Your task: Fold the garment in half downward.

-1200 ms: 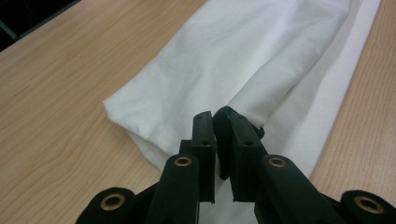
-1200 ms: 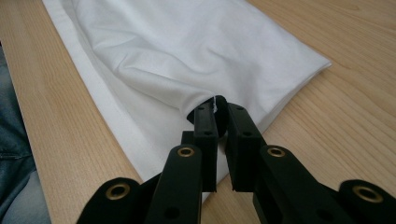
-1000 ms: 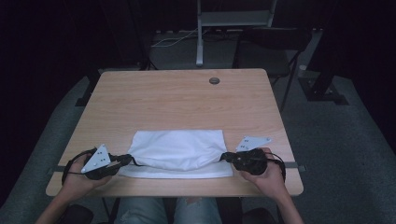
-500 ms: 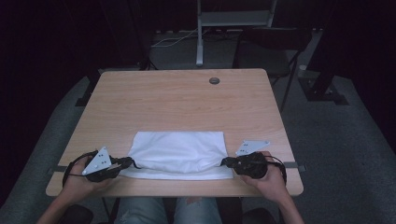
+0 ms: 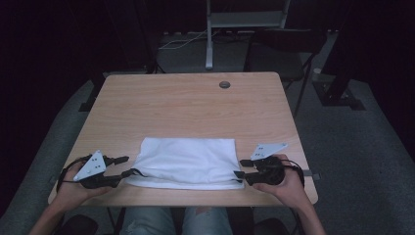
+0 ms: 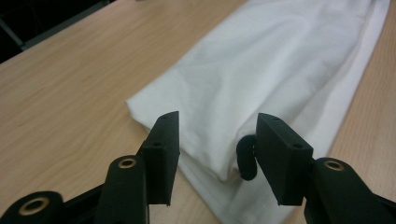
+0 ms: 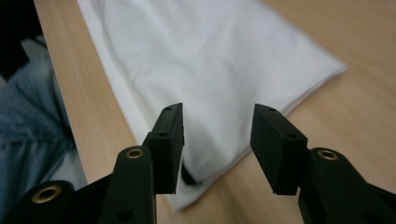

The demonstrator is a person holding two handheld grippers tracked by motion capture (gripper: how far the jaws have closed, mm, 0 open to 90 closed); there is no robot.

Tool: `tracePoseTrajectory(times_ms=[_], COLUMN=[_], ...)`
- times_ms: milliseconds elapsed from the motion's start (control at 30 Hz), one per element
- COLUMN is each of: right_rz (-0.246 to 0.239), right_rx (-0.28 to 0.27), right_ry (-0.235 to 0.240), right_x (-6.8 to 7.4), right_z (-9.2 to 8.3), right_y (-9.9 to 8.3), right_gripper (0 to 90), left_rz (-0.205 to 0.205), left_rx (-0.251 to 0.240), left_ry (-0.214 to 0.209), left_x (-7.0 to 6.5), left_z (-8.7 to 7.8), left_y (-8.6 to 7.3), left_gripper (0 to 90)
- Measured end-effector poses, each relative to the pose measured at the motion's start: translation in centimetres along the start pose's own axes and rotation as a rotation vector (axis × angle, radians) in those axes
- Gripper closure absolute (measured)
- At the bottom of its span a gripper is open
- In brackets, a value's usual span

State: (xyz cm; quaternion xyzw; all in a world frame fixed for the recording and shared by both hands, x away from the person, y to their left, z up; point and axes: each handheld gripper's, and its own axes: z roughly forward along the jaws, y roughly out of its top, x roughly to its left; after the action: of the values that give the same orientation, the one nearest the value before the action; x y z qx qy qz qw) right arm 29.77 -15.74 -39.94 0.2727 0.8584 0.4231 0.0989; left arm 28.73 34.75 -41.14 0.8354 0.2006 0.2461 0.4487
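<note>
A folded white cloth lies flat on the wooden table, close to its front edge. My left gripper sits at the cloth's left end. Its jaws have just been opening, and the cloth's folded edge lies between them without the pads pressing on it. A small black loop sticks out at that edge. My right gripper sits at the right end, its jaws also just opened, with the cloth's corner between them, untouched by the pads.
A round black grommet is set into the table near its far edge. Behind the table stand a white stand and a dark chair. The person's legs in jeans are just below the front edge.
Both grippers' jaws have gone from shut on the cloth's ends to spread apart. The cloth's pinched ends have settled flat. Neither hand has moved much.
</note>
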Motion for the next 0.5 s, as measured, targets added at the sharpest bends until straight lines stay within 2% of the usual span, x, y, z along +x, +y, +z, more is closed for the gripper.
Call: tracePoseTrajectory(times_ms=[100,133,200,300,367,500], right_rz=[0.002,-0.003,-0.012,-0.017,-0.011,-0.021], right_rx=[-0.004,0.007,0.031,0.076,0.089,0.110], right_ry=[-0.021,-0.023,-0.018,-0.023,-0.017,-0.023], right_x=[-0.2,-0.2,0.0,0.2,0.2,0.7], right_z=[0.6,1.0,2.0,3.2,3.8,4.4], right_y=[1.1,1.4,1.7,1.7,1.4,1.0], right_gripper=[52.5,52.2,52.1,51.8,52.2,52.3], left_rz=[-0.005,-0.012,0.002,-0.010,-0.005,0.025], left_rx=[-0.020,-0.032,-0.042,-0.055,-0.044,0.080], left_ry=[-0.004,-0.012,-0.024,-0.026,-0.026,-0.090], left_x=[0.5,0.6,0.8,1.0,0.9,-0.2], left_z=[0.8,1.1,1.5,1.6,1.8,3.6], left_y=[1.0,1.4,2.0,2.6,2.7,2.0], left_gripper=[49.2,49.2,48.7,48.7,48.8,49.7])
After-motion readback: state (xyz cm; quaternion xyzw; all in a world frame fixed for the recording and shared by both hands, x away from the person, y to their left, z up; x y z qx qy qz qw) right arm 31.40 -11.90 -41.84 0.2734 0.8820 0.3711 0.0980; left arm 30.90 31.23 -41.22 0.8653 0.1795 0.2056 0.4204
